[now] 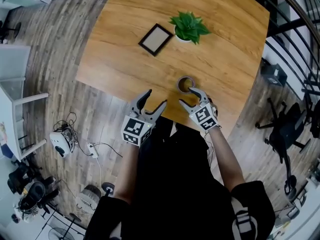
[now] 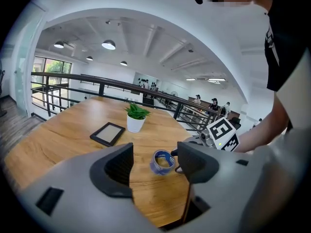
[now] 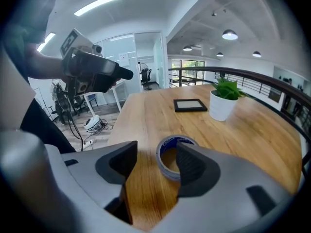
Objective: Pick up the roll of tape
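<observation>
The wooden table (image 1: 225, 59) fills the scene from your head view, standing on a plank floor (image 1: 50, 44), with a black office chair (image 1: 287, 129) off to its right. You stand at the table's near edge with both tools held out in front of you.

Your left gripper (image 1: 156, 98) hangs just at that near edge. Its jaws stand well apart with nothing held between them; its own view shows only bare wood and, farther off through the gap, the tape.

Your right gripper (image 1: 187, 96) is angled down over the tabletop, right at the roll. Its jaws are also spread and clamp nothing. In the right gripper view, the roll sits partly in the gap and partly behind the right-hand jaw, and the pads do not press on it. Whether that jaw touches the roll cannot be told.

A black picture frame (image 1: 156, 39) lies flat near the middle of the table. Just right of it stands a small potted plant (image 1: 188, 27) in a white pot.

The roll of tape (image 1: 185, 83), blue-edged with a brown core, lies flat on the wood near your edge, well apart from the frame and the plant.
</observation>
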Tool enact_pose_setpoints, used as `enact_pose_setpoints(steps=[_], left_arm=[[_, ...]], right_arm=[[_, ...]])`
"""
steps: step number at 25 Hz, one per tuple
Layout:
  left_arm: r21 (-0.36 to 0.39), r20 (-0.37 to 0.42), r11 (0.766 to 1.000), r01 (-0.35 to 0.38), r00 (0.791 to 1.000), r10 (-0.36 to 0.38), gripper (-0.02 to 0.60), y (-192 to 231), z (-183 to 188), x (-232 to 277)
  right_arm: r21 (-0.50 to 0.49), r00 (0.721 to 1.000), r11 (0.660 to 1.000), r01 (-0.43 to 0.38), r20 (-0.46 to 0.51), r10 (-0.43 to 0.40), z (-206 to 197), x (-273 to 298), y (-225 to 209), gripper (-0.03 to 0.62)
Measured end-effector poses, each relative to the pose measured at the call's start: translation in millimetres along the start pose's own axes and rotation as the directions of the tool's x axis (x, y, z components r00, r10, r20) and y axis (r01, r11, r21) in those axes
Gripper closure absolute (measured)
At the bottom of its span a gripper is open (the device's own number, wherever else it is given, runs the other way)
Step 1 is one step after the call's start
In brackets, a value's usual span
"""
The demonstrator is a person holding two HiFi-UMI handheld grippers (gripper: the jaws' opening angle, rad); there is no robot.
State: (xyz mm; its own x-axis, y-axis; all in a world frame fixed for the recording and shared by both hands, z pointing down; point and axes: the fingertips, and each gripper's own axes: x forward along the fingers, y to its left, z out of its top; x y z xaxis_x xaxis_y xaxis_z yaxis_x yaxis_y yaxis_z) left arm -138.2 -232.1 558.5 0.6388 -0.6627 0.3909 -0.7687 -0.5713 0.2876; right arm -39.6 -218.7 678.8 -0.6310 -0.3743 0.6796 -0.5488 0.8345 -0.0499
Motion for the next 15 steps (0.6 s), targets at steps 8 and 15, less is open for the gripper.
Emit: enact_pose_setpoints(steps=[8, 15], left_arm=[[-0.005, -0.031, 1.0, 0.01, 0.999, -0.01, 0.296, 9.0, -13.4, 9.4], [0.003, -0.046, 1.0, 0.016, 0.999, -0.015, 0.296, 15.6, -18.4, 15.3]], right_arm=[[0.001, 0.999, 1.0, -0.012, -0.04, 0.012, -9.2, 16.7, -3.4, 0.349], [-0.007, 0.996, 1.0, -0.022, -0.085, 0.021, -18.0, 29.1, -2.8, 0.361]])
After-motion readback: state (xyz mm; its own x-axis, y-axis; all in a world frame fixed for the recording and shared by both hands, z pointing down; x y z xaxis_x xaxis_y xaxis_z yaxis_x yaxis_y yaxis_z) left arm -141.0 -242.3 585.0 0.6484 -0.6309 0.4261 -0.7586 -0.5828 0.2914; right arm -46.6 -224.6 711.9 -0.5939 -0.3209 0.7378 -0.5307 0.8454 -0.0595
